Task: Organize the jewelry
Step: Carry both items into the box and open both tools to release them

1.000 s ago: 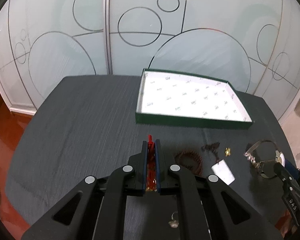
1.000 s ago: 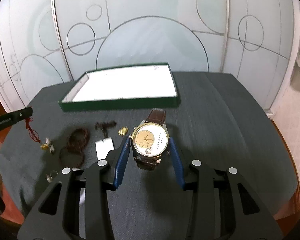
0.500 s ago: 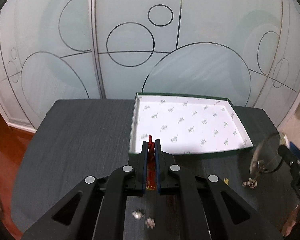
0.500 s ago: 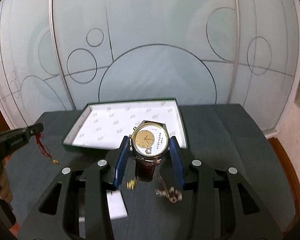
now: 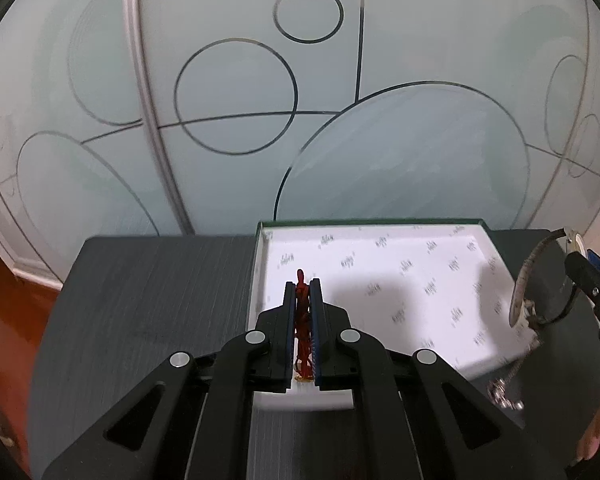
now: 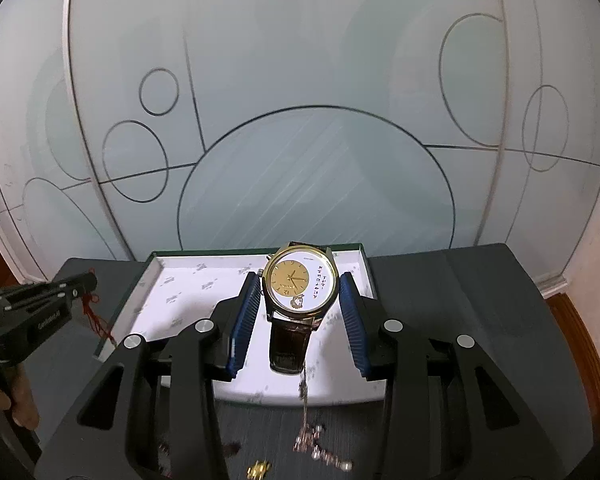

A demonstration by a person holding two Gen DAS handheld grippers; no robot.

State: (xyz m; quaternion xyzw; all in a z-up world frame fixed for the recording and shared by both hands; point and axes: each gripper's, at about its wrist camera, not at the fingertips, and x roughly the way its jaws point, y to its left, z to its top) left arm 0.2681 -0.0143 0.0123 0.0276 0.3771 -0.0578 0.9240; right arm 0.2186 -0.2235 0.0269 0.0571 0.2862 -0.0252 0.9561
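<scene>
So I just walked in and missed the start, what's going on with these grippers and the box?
A person is sorting jewelry with a handheld gripper in each hand. The left gripper is shut on a red cord charm, held over the near left part of the green box with the white lining. The right gripper holds a gold-faced wristwatch over the same box, a beaded chain dangling from it. Nothing lies in the box yet.

Both wrist views share tray.
</scene>
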